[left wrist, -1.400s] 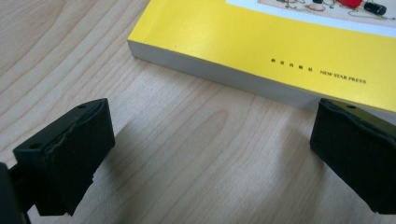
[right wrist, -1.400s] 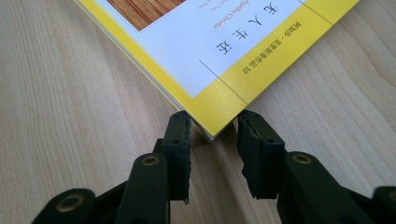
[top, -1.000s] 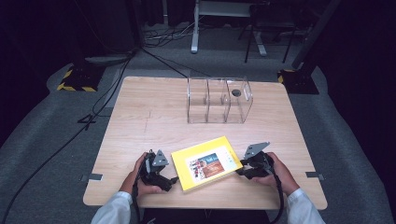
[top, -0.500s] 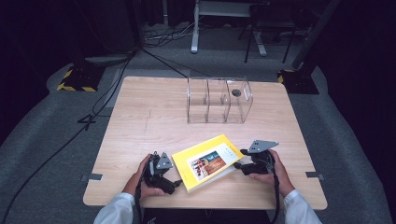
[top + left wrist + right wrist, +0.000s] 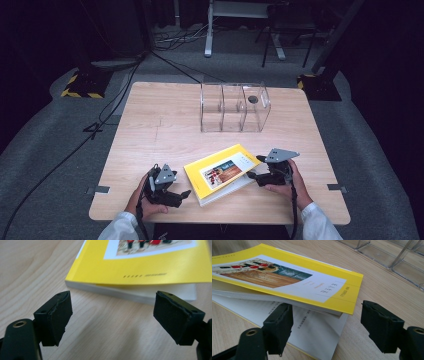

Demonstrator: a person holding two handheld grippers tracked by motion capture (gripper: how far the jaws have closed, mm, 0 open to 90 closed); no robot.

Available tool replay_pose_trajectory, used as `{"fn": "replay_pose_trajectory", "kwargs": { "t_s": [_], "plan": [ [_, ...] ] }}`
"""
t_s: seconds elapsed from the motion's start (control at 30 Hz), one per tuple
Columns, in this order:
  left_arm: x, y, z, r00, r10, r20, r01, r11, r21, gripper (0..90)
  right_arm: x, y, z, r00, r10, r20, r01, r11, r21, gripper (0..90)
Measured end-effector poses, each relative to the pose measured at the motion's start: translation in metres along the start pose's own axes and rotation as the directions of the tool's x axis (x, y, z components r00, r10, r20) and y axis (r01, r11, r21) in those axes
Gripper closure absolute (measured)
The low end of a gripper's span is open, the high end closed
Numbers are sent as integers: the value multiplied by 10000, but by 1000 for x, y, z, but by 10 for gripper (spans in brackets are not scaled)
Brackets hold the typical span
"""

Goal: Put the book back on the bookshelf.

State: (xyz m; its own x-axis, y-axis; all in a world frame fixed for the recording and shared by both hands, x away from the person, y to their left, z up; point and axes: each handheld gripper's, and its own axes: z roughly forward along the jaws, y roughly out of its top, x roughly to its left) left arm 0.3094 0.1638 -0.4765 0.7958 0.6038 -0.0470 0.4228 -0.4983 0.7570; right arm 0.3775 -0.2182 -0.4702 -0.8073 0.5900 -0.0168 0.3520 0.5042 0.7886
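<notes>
A yellow paperback book (image 5: 220, 172) lies on the wooden table (image 5: 150, 130) near the front edge. Its cover and upper pages are raised at the right, baring white pages below (image 5: 312, 332). My right gripper (image 5: 252, 175) is at that raised corner. It is open and its jaws have just been opening; one finger (image 5: 279, 325) reaches under the lifted pages, and the pads press nothing. My left gripper (image 5: 184, 194) sits just left of the book. It is open with only bare wood between its jaws (image 5: 112, 315), which have just closed a little. The book's edge (image 5: 140, 267) lies ahead of it.
A clear acrylic organizer (image 5: 235, 107) with three compartments stands at the back middle of the table, its base also seen in the right gripper view (image 5: 387, 255). Dark floor with cables and stands surrounds the table.
The right gripper's jaws have spread wider at the book's right corner, and the upper part of the book now stands lifted off the lower pages. The left gripper has shifted slightly.
</notes>
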Motion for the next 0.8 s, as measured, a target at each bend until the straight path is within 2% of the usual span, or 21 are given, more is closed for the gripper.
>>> {"fn": "replay_pose_trajectory", "kwargs": {
  "t_s": [0.2, 0.27, 0.43, 0.47, 0.5, 0.53, 0.63, 0.77, 0.8],
  "plan": [
    [-25, 24, 0, 9978, 626, 238, -616, 9973, -408, 163, 1, 2, -1, 9999, 0, 160, 4, 9998, -223, 258],
    [-30, 29, 1, 9971, 642, 408, -620, 9966, -545, 162, 1, 2, -1, 9998, 84, 167, -79, 9996, -286, 263],
    [-47, 41, 16, 9912, 1186, 594, -1168, 9926, -325, 161, 2, 5, -1, 9997, 139, 182, -131, 9988, -466, 273],
    [-47, 41, 16, 9912, 1186, 594, -1168, 9926, -325, 162, 2, 5, -1, 9997, 139, 182, -131, 9988, -466, 273],
    [-52, 43, 23, 9898, 1272, 635, -1265, 9919, -143, 162, 2, 6, -1, 9997, 140, 217, -129, 9987, -499, 273],
    [-53, 44, 26, 9889, 1381, 548, -1383, 9904, -10, 164, 2, 7, -2, 9995, 163, 258, -149, 9984, -538, 273],
    [-58, 46, 37, 9892, 1459, -112, -1455, 9889, 304, 179, 2, 8, -2, 9992, 258, 299, -237, 9973, -690, 273],
    [-60, 45, 42, 9884, 1400, -585, -1382, 9898, 336, 218, 2, 11, -2, 9990, 340, 294, -315, 9961, -828, 273],
    [-59, 45, 42, 9886, 1320, -720, -1299, 9910, 320, 251, 2, 12, -2, 9989, 332, 317, -303, 9957, -874, 273]
  ]
}}
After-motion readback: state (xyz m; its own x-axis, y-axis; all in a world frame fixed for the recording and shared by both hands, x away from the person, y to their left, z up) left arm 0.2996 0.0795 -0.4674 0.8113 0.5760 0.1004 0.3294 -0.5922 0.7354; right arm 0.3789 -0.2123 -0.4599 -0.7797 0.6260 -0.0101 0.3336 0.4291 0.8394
